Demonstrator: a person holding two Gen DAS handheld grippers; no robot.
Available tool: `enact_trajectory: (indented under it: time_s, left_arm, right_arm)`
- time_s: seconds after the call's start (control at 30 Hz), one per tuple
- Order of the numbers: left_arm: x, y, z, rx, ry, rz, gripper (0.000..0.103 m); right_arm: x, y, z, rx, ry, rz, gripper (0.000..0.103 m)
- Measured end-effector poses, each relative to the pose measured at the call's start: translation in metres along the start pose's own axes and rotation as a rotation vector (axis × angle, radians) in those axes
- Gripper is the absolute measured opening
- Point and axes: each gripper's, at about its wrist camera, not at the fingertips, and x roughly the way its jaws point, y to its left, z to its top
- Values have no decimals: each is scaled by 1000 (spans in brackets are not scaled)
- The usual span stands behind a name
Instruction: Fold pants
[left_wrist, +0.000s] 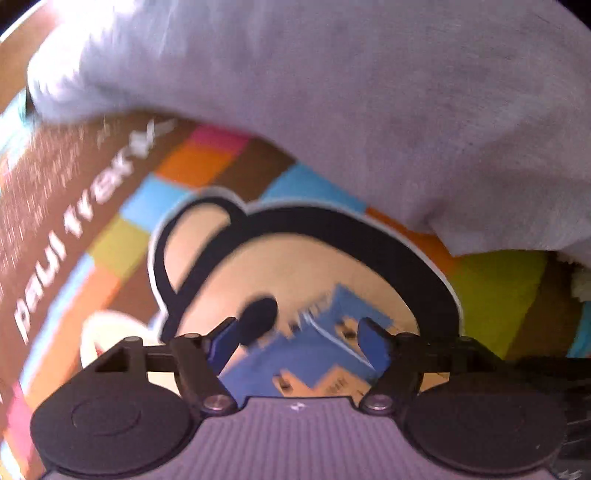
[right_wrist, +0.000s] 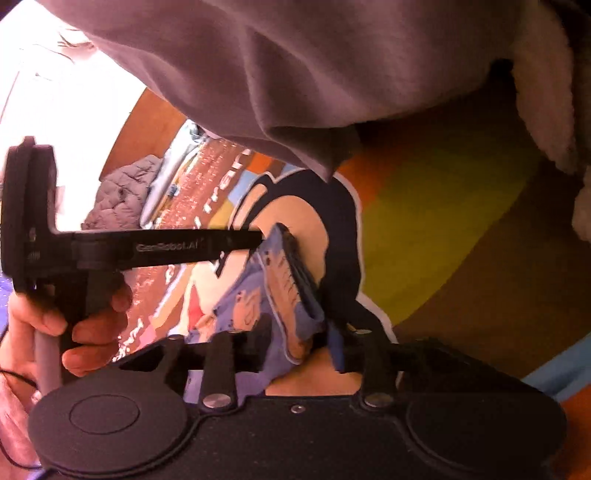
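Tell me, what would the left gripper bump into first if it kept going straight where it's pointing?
Probably the small blue patterned pants lying right between and below the open left gripper, on the colourful blanket. Depth is hard to judge.

Pants lie on blanket; sweatshirt behind.

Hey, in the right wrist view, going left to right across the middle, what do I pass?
Hand holding the left hand-held gripper → small blue patterned pants → dark monkey-head print → yellow-green patch of the blanket.
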Motion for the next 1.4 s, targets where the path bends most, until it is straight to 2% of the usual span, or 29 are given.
enact_trajectory:
  time_s: [0.07, 0.2, 0.23, 0.27, 0.3, 0.33, 0.4, 0.43, 0.5, 0.53, 0.57, 0.63, 0.7, 0.73, 0.8, 0.87, 0.9, 1.0, 1.07, 1.13, 1.2, 1.23, 1.27, 1.33, 1.4]
  left_arm:
    - [-5, 1, 7, -44, 53, -12, 75]
    - [-10, -1, 20, -116, 86, -69, 75]
    - [-9, -4, 23, -115, 88, -66, 74]
    - [-7, -9, 25, -100, 81, -60, 74]
    - [-8, -13, 24, -84, 72, -53, 73]
    - [-7, -17, 23, -68, 56, -42, 73]
    - [-5, -23, 18, -49, 12, 12, 73]
    - [-4, -26, 15, -46, -14, 64, 73]
    - [3, -28, 10, -65, -54, 234, 72]
    - [4, -28, 9, -85, -66, 277, 70]
    - [0, -24, 7, -116, -94, 297, 70]
    - [-15, -14, 1, -184, -156, 296, 72]
    - [-37, 2, -14, -271, -213, 297, 82]
    - [-47, 11, -24, -308, -234, 302, 87]
    - [-64, 29, -53, -370, -256, 330, 90]
    - [-73, 44, -85, -387, -232, 369, 90]
    - [-75, 54, -106, -394, -210, 392, 90]
    - [-76, 83, -172, -429, -149, 454, 90]
    - [-80, 103, -218, -480, -118, 484, 90]
    - [-78, 124, -266, -544, -76, 528, 90]
    - [-72, 146, -316, -613, 34, 548, 92]
    - [-75, 156, -340, -656, 17, 527, 99]
    - [-87, 166, -365, -712, -51, 490, 99]
    - [-104, 183, -393, -793, -51, 434, 98]
    - [-124, 198, -417, -856, -97, 380, 97]
  right_arm:
    - [1, 3, -2, -23, -4, 0, 44]
    - [2, 3, -3, -20, -14, -5, 43]
    - [1, 3, -2, -17, -21, -8, 39]
    - [1, 3, -2, -13, -22, -9, 24]
    - [1, 3, -2, -12, -20, -11, 16]
    - [2, 2, -2, -9, -21, -16, 15]
    - [0, 1, -2, -9, -48, -28, 15]
    - [-2, 2, -3, -11, -67, -43, 14]
    - [-6, 2, -2, -5, -96, -78, 14]
    - [-7, 1, -2, 10, -111, -105, 18]
    - [-6, -2, -1, 30, -131, -131, 23]
    - [-11, -4, -1, 58, -168, -163, 24]
    - [-15, 1, -4, 24, -187, -179, 28]
    - [-17, 6, -7, -11, -204, -187, 30]
    - [-18, 19, -12, -97, -229, -168, 41]
    - [-7, 37, -15, -235, -184, -105, 67]
    - [0, 46, -17, -299, -150, -74, 69]
    - [31, 73, -22, -442, -27, 7, 70]
    - [59, 82, -20, -436, 82, 43, 69]
    - [82, 84, -16, -384, 134, 5, 67]
    - [86, 78, -8, -352, 108, -53, 55]
    - [75, 74, -1, -337, 73, -94, 48]
    - [71, 71, 1, -325, 36, -133, 44]
    - [60, 70, 3, -298, -5, -160, 43]
    - [57, 88, -9, -380, -40, -219, 53]
